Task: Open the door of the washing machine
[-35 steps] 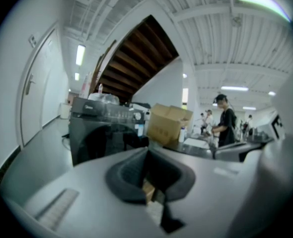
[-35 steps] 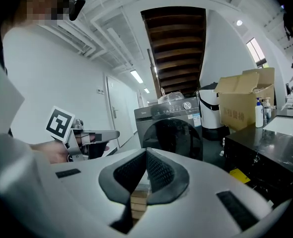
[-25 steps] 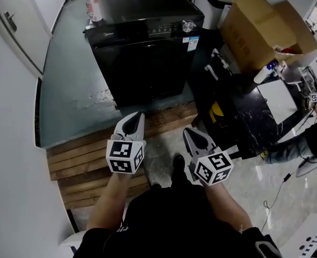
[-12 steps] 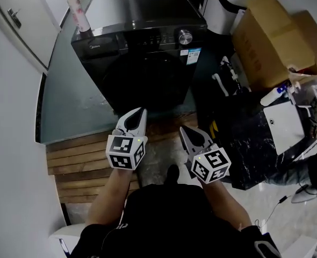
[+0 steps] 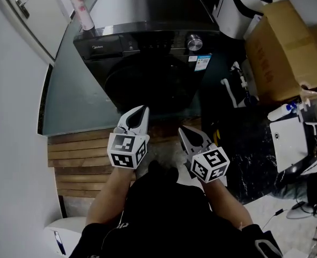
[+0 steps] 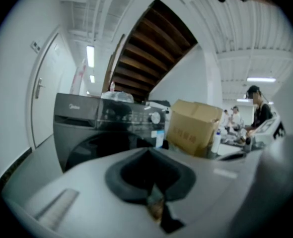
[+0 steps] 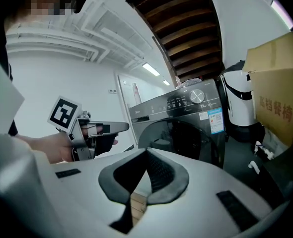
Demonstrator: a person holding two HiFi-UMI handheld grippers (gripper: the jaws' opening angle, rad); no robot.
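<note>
The black front-loading washing machine [image 5: 148,47] stands ahead on a grey-green platform, its round dark door [image 5: 148,85] closed and a silver knob [image 5: 194,42] on the panel. My left gripper [image 5: 139,113] hovers short of the door's lower edge, shut and empty. My right gripper [image 5: 186,131] is beside it, a little further back, also shut with nothing held. The left gripper view shows the washing machine [image 6: 102,128] beyond the closed left gripper [image 6: 149,152]. In the right gripper view the door [image 7: 181,138] lies past the right gripper [image 7: 146,155], with the left gripper [image 7: 119,127] at the left.
A wooden slat step [image 5: 78,160] lies below the platform. A large cardboard box [image 5: 287,47] and a dark marbled table [image 5: 255,144] crowd the right. A pink-white tube [image 5: 82,12] stands by the machine's left corner. A white door [image 5: 24,9] is at the left.
The view and both grippers have advanced toward the washing machine, which now looks larger and nearer. Both grippers stay shut and empty, side by side.
</note>
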